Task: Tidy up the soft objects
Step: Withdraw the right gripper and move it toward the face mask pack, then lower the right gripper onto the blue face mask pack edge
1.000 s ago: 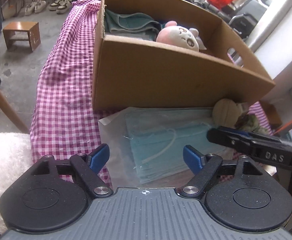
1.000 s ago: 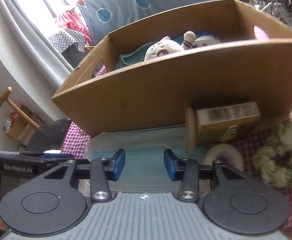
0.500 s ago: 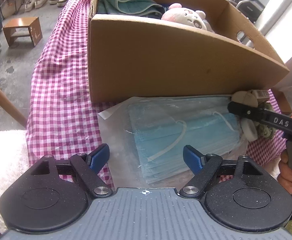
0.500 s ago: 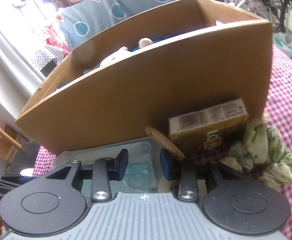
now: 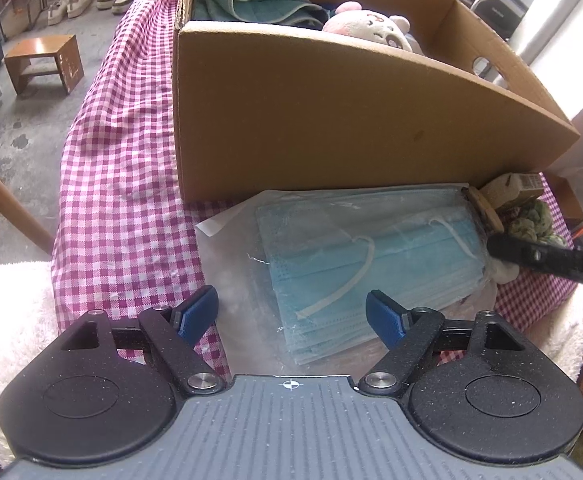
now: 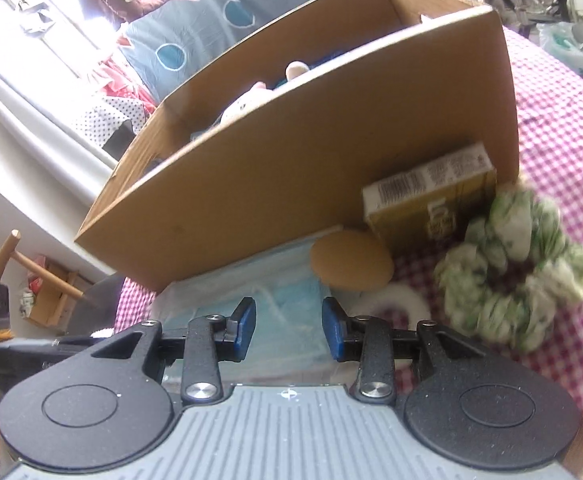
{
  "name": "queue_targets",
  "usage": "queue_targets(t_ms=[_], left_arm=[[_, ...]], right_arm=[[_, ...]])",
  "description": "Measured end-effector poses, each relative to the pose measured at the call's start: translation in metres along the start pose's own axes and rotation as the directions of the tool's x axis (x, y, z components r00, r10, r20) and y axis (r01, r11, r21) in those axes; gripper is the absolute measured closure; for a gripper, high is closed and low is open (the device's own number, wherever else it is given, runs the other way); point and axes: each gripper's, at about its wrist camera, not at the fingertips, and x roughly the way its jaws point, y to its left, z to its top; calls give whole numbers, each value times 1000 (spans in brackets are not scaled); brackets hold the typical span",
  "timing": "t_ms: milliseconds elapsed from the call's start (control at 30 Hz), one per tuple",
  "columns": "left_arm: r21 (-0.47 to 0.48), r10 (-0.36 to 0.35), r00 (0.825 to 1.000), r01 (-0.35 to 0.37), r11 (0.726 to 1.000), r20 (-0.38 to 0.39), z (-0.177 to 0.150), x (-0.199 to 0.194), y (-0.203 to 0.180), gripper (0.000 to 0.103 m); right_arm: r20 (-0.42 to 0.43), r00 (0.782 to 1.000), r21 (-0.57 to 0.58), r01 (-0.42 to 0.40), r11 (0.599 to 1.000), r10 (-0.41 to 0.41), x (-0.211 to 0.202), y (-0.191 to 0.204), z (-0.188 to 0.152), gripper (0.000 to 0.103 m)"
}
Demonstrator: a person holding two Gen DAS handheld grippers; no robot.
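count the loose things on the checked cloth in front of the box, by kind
pack of blue face masks: 1
green and white scrunchie: 1
yellow carton: 1
round tan disc: 1
white ring: 1
total: 5

Ahead of the left gripper (image 5: 291, 316): matt brown cardboard box (image 5: 331, 120), plain and smooth. Under its fingers, a clear glossy plastic bag of masks (image 5: 351, 256), pale blue non-woven cloth. Checked cotton tablecloth (image 5: 123, 184), matt, slightly creased. Fluffy white fleece (image 5: 7, 320) to its left. Gripper bodies grainy black plastic, blue rubbery pads, shiny metal screws. Right of the right gripper (image 6: 289, 330): crinkled green-white fabric scrunchie (image 6: 523, 272), printed card carton (image 6: 431, 208), matt tan disc (image 6: 351, 262).
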Motion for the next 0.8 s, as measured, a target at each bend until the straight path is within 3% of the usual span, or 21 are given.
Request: queue_targets(t_ms=[367, 800], left_arm=[[17, 12, 1000, -12, 1000, -5, -1, 1, -4, 21], [26, 14, 1000, -14, 1000, -12, 0, 1, -5, 19]], right_arm=[[16, 997, 30, 72, 997, -72, -9, -19, 1, 63], [-38, 999, -19, -34, 999, 34, 6, 15, 8, 63]])
